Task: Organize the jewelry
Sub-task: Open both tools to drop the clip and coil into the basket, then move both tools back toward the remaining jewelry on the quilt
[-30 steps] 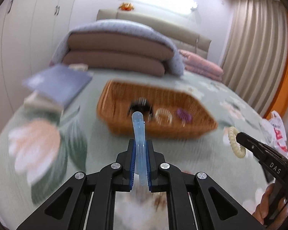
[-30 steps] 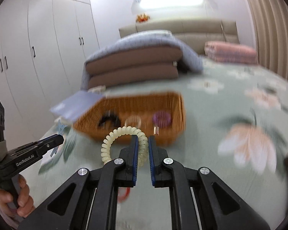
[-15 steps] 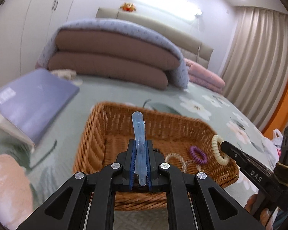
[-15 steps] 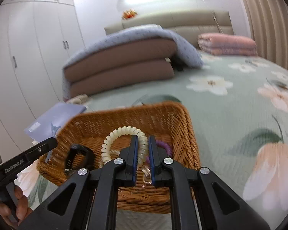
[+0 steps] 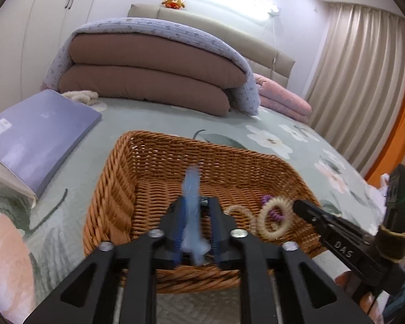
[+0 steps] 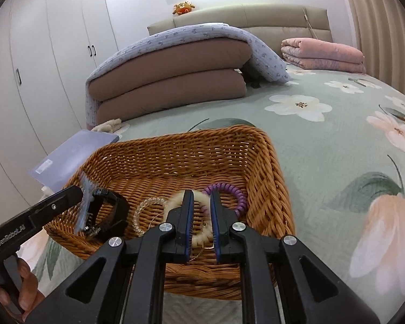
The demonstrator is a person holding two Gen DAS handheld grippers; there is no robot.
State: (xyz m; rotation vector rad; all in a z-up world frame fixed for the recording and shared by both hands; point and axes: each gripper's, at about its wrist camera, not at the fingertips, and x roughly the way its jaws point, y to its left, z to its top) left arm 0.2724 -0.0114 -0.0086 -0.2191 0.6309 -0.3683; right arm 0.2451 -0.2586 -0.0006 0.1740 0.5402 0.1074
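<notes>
A woven basket (image 5: 116, 189) is placed on a bed (image 6: 324, 145) that is covered with a green flowered blanket. On the far side of the basket a folded brown quilt under a blue-grey cover (image 5: 154, 62) is seen, with pink folded bedding (image 6: 324, 52) to the right of it, and a flat lilac box (image 5: 37, 132) lies to the left of the basket. Inside the basket a black bracelet-like band (image 6: 109, 210), a clear coil hair tie (image 6: 145, 208) and a purple coil hair tie (image 6: 236, 191) are found. The left hand-held gripper (image 5: 195, 226) is held over the near left part of the basket, pointing downward, and its jaws are opening; a pale blue hair clip (image 5: 192, 210) is seen blurred between them, and whether the pads still touch it cannot be told. The right hand-held gripper (image 6: 201, 216) is held over the near right part of the basket, also pointing downward, and its jaws are opening too; a cream coil hair tie (image 6: 201, 236) is seen between them, above the basket floor, and it does not seem to be pressed. Fingers (image 6: 27, 294) of the person are seen at the lower left, on the handle of the left tool. The way into the basket is not blocked by anything.
</notes>
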